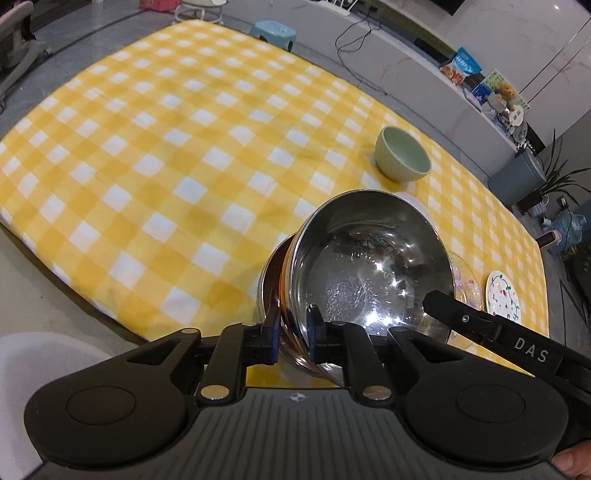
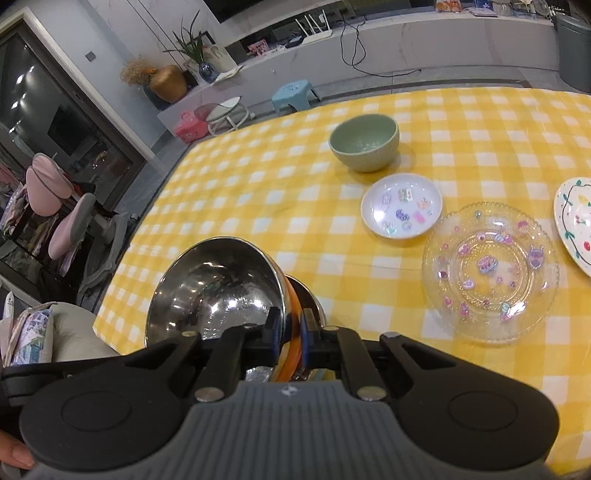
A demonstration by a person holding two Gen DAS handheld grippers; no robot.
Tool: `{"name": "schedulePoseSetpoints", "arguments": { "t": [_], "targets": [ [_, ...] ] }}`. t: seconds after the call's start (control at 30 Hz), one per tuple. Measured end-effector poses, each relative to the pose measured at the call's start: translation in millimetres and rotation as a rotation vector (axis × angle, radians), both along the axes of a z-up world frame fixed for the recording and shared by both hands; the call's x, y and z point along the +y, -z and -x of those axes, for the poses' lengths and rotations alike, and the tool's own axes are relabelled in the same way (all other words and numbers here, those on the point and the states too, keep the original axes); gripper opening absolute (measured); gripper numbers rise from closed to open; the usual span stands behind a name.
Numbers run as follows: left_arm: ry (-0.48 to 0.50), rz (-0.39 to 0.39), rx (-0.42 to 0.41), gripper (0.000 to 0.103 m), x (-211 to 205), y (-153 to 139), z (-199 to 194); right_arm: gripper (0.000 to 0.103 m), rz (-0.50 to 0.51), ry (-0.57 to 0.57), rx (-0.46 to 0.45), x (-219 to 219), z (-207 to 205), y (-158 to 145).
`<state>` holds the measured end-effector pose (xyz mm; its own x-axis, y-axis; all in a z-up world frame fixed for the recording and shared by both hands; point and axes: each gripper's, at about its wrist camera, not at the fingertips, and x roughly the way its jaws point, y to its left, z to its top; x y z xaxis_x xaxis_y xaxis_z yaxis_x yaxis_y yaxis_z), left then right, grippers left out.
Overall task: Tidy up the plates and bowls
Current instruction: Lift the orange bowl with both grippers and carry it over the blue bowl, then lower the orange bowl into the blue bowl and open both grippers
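On a yellow checked tablecloth (image 2: 258,192), both grippers' fingers pinching a tilted steel bowl (image 1: 369,266), blue stool (image 2: 293,94) behind.

- A yellow-and-white checked cloth (image 2: 280,206) covers the worktop.
- Grey floor (image 1: 110,22) beyond it, with a light blue stool (image 2: 293,94) at twelve o'clock.
- A long pale low cabinet (image 2: 424,44) lines the far wall, a black cable trailing over it.
- A gold vase (image 2: 168,83) and a potted plant (image 2: 192,44) stand at ten o'clock.
- A pink-padded chair (image 2: 70,221) sits at nine o'clock beside dark glass doors (image 2: 48,118) reflecting ceiling lights.
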<state>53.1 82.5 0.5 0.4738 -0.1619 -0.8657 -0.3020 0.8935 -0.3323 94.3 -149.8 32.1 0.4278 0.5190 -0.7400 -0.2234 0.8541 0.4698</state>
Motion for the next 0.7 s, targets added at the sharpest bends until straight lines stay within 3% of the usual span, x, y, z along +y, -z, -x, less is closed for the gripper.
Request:
{"name": "schedulePoseSetpoints", "arguments": {
  "t": [0.23, 0.7],
  "targets": [
    [0.040, 0.021, 0.036, 0.018, -0.6, 8.0, -7.1, 0.007, 0.027, 0.013, -0.006, -0.2, -2.5, 7.1],
    [0.069, -0.034, 0.047, 0.018, 1.2, 10.5, -13.4, 0.008, 0.058, 0.003, 0.013, 10.0, -5.7, 19.4]
  ]
}}
